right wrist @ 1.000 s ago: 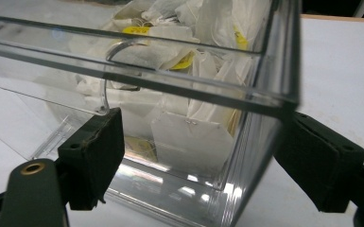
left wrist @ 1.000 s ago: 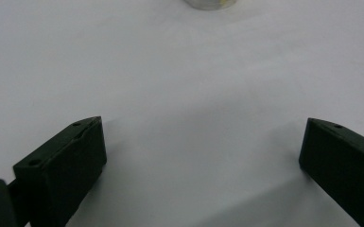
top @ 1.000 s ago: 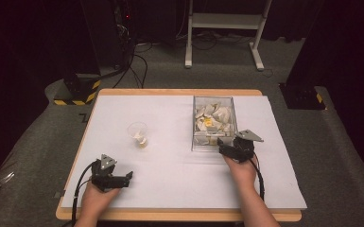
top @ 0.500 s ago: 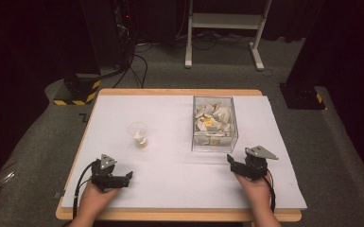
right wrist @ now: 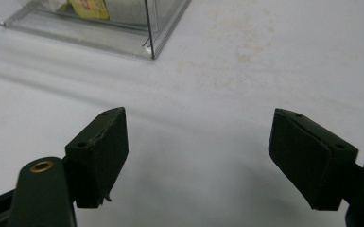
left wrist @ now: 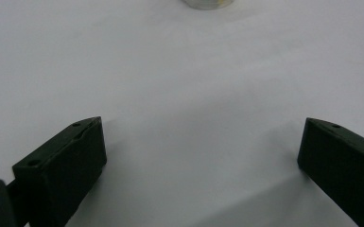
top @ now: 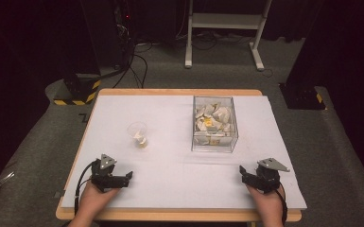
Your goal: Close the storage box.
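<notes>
A clear plastic box (top: 213,124) full of pale packets, one with a yellow label, stands right of the table's middle. Left of it sits a small clear cup (top: 138,132) with something yellowish inside. My left gripper (top: 128,176) rests near the front left of the white table cover, jaws open and empty; its own view (left wrist: 201,142) has the cup's base (left wrist: 207,4) at the top edge. My right gripper (top: 242,171) lies near the front right, well short of the box. It is open and empty in its own view (right wrist: 198,137), with the box's corner (right wrist: 149,28) ahead.
The white cover (top: 170,161) lies over a wooden table whose front edge (top: 179,215) is just behind both hands. Faint stains mark the cover (right wrist: 246,52) right of the box. Dark floor, cables and a white stand (top: 222,28) lie beyond the far edge.
My right gripper has drawn back from the box's near right corner toward the front right of the table. The left gripper has stayed put.
</notes>
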### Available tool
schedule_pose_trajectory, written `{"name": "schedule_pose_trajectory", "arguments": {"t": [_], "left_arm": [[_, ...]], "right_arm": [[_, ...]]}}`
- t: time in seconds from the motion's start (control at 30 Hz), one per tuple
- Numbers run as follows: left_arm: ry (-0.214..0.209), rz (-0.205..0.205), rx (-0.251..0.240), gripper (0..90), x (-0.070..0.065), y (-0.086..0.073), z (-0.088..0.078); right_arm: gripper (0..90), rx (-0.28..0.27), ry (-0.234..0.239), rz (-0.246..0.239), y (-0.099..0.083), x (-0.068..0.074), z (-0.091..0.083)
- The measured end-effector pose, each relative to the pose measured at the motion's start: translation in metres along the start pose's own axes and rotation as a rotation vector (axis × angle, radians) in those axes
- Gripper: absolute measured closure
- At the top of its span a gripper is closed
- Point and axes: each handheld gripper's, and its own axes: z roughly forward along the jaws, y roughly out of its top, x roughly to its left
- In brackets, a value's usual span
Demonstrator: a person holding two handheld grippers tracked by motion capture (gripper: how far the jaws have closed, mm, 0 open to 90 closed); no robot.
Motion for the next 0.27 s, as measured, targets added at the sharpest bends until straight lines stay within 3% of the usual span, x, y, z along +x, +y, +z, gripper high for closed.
{"name": "schedule_pose_trajectory", "arguments": {"t": [0.07, 0.27], "left_arm": [[0.001, 0.002, 0.001, 2.2, 0.0002, 0.0001, -0.0001], [0.001, 0.003, 0.002, 2.3, 0.0001, -0.0001, -0.0004]], "right_arm": [[20.9, 0.018, -0.009, -0.022, 0.0004, 0.0026, 0.0022], [20.7, 0.021, -0.004, -0.027, -0.0003, 0.0025, 0.0022]]}}
